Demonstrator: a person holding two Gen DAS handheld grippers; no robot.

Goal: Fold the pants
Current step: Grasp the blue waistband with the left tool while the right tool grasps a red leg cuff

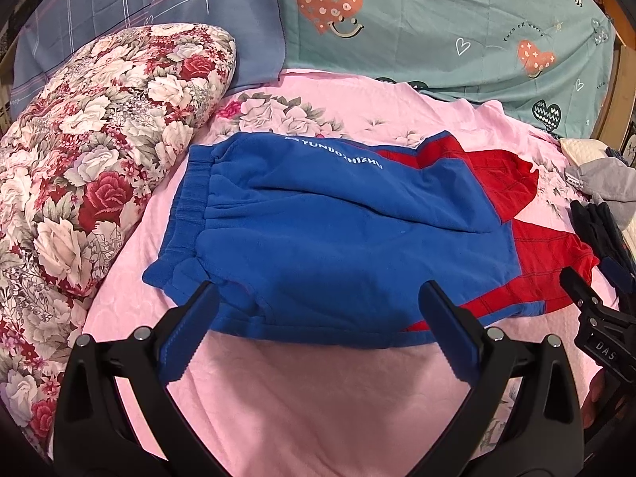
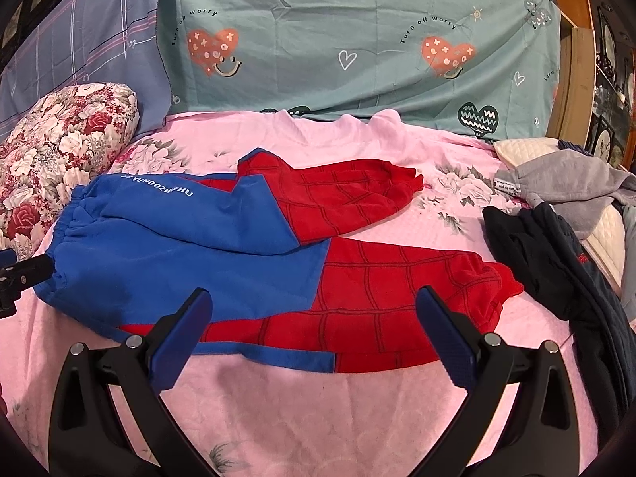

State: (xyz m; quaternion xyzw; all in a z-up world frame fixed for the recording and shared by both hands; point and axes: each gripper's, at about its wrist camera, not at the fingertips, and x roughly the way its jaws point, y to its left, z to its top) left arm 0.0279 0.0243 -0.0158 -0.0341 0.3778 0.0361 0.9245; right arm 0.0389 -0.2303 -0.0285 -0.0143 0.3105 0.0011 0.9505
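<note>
From the left wrist view, the blue-and-red fleece pants (image 1: 338,234) lie flat on the pink floral bedspread (image 1: 318,405), elastic waistband to the left and the red web-patterned legs running off to the right. The left gripper (image 1: 318,334) hovers at the near hem of the blue seat with its jaws spread wide, holding nothing. A red-and-white floral pillow (image 1: 91,167) sits just beside the waistband on the left, and a teal heart-printed sheet (image 1: 457,28) hangs at the far side.

From the right wrist view, the same pants (image 2: 246,254) show both legs — the far one angled away, the near one stretching right toward a dark navy garment (image 2: 556,270) and a grey garment (image 2: 572,183) heaped at the right edge. The right gripper (image 2: 314,330) is likewise parted and empty, poised over the near leg.

The fabric looks soft, thick and light — likely to drape and sag instead of holding a crease, though not slippery. Good holds seem to be the gathered waistband on the left and the cuffs on the right, where the cloth bunches thicker.
</note>
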